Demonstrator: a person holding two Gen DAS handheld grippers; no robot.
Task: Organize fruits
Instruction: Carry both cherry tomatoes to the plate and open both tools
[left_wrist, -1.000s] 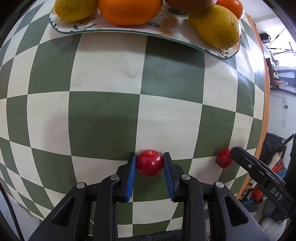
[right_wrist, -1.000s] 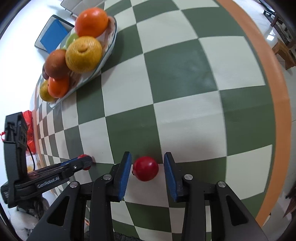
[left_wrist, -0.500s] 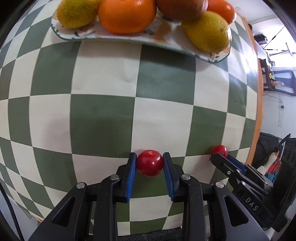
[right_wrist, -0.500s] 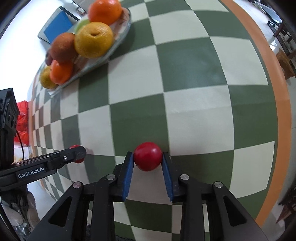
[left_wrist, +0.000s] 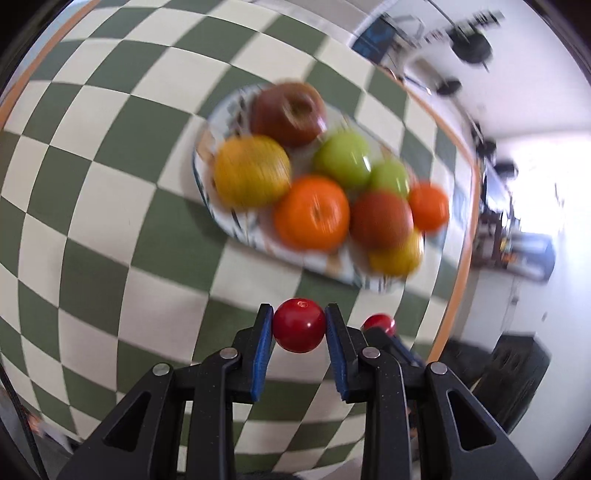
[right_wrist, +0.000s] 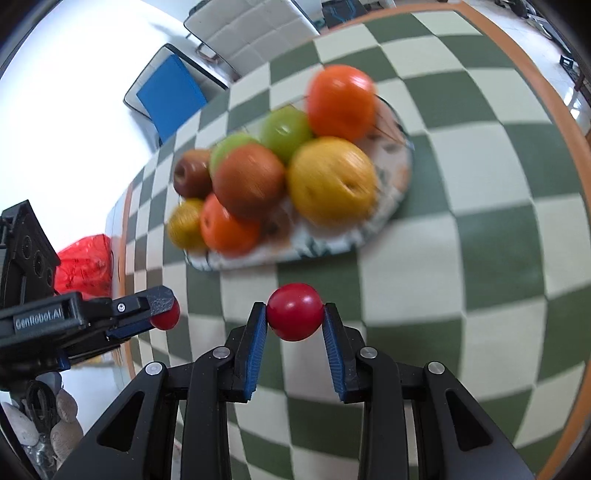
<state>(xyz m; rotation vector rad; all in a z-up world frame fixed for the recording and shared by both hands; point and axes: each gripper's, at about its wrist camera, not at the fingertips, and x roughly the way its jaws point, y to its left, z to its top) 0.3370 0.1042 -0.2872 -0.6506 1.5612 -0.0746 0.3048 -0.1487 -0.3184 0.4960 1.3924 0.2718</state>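
My left gripper (left_wrist: 299, 326) is shut on a small red cherry tomato (left_wrist: 299, 325), held in the air above the checkered table. My right gripper (right_wrist: 294, 314) is shut on a second red cherry tomato (right_wrist: 294, 312), also off the table. Each view shows the other gripper beside it: the right one's tomato (left_wrist: 378, 323) just right of my left fingers, the left one's tomato (right_wrist: 166, 317) at the left. Ahead of both lies a patterned plate (left_wrist: 236, 225) (right_wrist: 332, 240) piled with oranges, green apples, red apples and yellow citrus, blurred by motion.
The green and cream checkered tablecloth (left_wrist: 110, 206) has an orange border (right_wrist: 569, 122) at the table edge. A chair with a blue seat (right_wrist: 173, 92) stands beyond the far side. A red bag (right_wrist: 85, 262) sits left of the table.
Both grippers have lifted their tomatoes off the table and risen; the plate of fruit has come fully into view ahead. The right gripper shut on its tomato within the last second.
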